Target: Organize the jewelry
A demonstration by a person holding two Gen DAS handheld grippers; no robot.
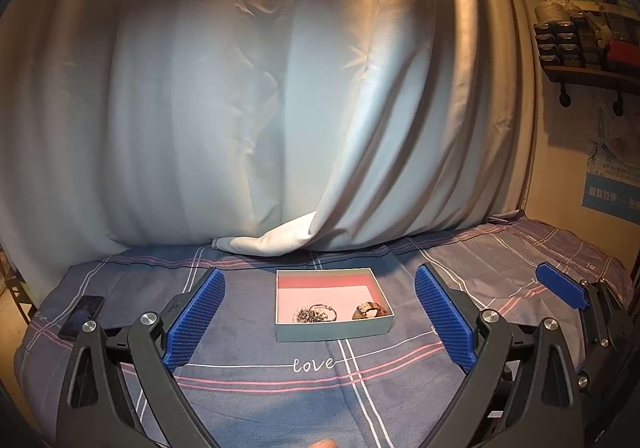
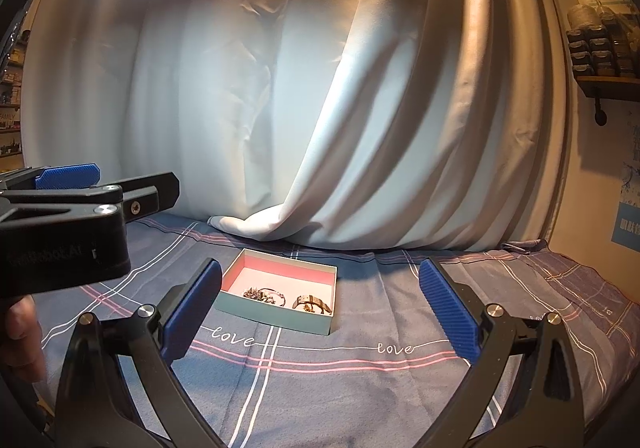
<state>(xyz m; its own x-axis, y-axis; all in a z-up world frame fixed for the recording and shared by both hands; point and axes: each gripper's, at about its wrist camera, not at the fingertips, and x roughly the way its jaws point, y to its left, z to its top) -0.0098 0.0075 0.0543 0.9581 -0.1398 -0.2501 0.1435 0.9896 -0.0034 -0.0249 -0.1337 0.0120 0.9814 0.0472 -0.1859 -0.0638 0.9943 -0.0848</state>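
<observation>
Both jaws spread wide, gripping nothing: left gripper (image 1: 320,316) and right gripper (image 2: 320,308) hovering over bed (image 1: 260,388) (plaid sheet) before jewelry box (image 1: 332,330) holding bracelets (image 1: 316,314).

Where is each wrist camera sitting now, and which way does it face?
Left wrist view: on the left tool, low over the plaid blue bedspread, facing the shallow teal box with pink lining straight on; the right tool shows at its right edge.
Right wrist view: on the right tool, facing that box from its right; the left tool shows at left.
Both share the box, jewelry and white curtain.
</observation>
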